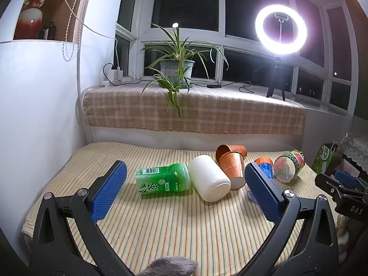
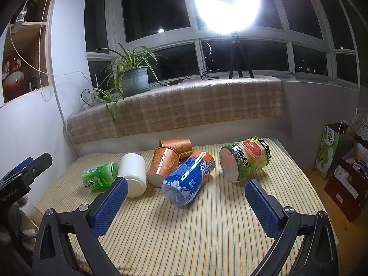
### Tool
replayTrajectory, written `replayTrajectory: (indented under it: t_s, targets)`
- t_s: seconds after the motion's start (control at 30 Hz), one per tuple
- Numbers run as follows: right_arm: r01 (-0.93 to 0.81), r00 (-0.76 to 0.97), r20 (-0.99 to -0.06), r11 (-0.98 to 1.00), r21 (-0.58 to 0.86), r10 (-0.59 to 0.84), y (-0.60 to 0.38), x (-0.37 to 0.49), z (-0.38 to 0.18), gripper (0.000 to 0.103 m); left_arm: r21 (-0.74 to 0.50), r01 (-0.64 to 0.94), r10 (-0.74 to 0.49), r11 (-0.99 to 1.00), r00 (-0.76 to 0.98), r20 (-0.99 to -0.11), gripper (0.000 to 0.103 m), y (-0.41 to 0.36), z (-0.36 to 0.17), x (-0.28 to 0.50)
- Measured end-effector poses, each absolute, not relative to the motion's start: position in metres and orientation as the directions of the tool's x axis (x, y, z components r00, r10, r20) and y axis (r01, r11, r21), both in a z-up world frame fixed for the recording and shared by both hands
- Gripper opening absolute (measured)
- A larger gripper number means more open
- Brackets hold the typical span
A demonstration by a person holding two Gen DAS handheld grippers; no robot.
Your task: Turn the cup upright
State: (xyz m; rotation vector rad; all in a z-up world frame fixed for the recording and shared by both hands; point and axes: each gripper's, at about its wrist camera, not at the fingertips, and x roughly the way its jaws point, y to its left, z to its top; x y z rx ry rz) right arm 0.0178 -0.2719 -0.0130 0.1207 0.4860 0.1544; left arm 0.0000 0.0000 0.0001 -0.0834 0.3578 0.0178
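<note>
Several cups lie on their sides on the striped cloth [image 1: 184,230]: a green tea cup [image 1: 163,179], a white cup [image 1: 210,180], two orange paper cups [image 1: 232,163], a blue and orange cup [image 2: 188,181] and a green grapefruit cup [image 2: 245,161]. My left gripper [image 1: 184,192] is open and empty, in front of the green and white cups. My right gripper [image 2: 186,203] is open and empty, just in front of the blue cup. The white cup also shows in the right wrist view [image 2: 134,174].
A ledge with a checked blanket [image 1: 195,112] runs behind the table, with a potted plant [image 1: 177,69] and a ring light on a tripod [image 1: 280,30]. A white wall [image 1: 34,115] stands at left. Bags and boxes [image 2: 340,168] sit at right.
</note>
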Motion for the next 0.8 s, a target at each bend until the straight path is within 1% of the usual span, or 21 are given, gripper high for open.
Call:
replayTrajectory:
  t_s: [0.43, 0.63, 0.8]
  targets:
    - [-0.122, 0.872, -0.455, 0.98, 0.157, 0.181, -0.271, 0.014, -0.009, 0.103, -0.064, -0.028, 0.004, 0.998, 0.938, -0.346, 0.103, 0.0, 0.0, -0.002]
    - [-0.121, 0.87, -0.456, 0.979, 0.164, 0.184, -0.27, 0.016, -0.012, 0.103, -0.072, -0.039, 0.011, 0.997, 0.935, -0.353, 0.103, 0.018, -0.001, -0.004]
    - [-0.123, 0.866, -0.462, 0.977, 0.173, 0.191, -0.272, 0.018, -0.016, 0.103, -0.058, -0.044, 0.02, 0.997, 0.936, -0.352, 0.103, 0.012, -0.002, 0.0]
